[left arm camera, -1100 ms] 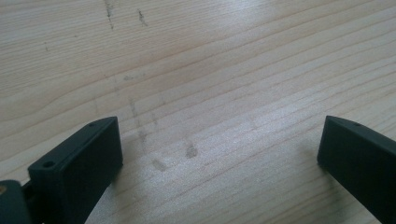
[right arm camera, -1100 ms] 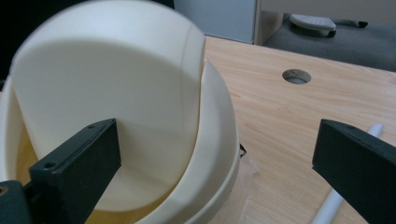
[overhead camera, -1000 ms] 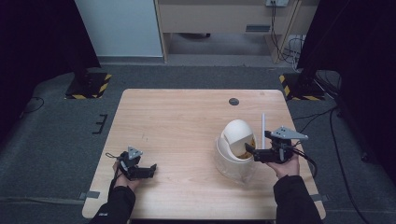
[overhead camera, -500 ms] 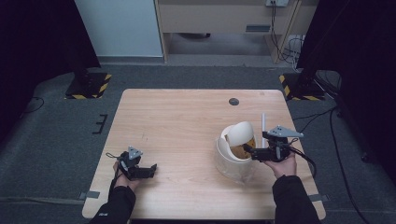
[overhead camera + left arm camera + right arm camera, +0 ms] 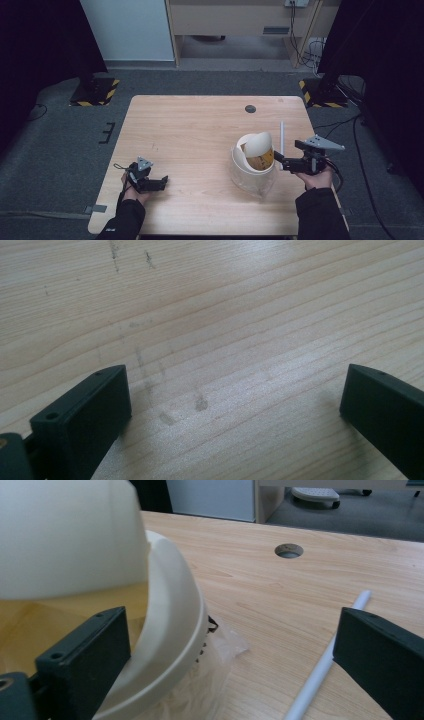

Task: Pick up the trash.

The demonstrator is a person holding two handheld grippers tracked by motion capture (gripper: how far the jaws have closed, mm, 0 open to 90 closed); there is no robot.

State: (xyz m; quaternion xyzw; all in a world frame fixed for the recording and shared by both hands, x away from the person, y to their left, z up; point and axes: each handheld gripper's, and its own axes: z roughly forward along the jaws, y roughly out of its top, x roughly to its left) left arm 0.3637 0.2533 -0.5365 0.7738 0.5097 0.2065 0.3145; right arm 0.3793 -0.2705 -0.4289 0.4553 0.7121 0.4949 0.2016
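High view: right tongs (image 5: 276, 159) level, gaping beside the bin (image 5: 252, 170).

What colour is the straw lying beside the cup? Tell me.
White; the straw shows best in the right gripper view, right of the cup.

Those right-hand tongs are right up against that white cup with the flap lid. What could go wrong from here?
1. The right tongs are open beside the white cup; a push might tip it and spill the yellowish contents.
2. The half-raised lid could be bent or torn if caught.
3. The white straw lies loose near the table edge and might get knocked off.
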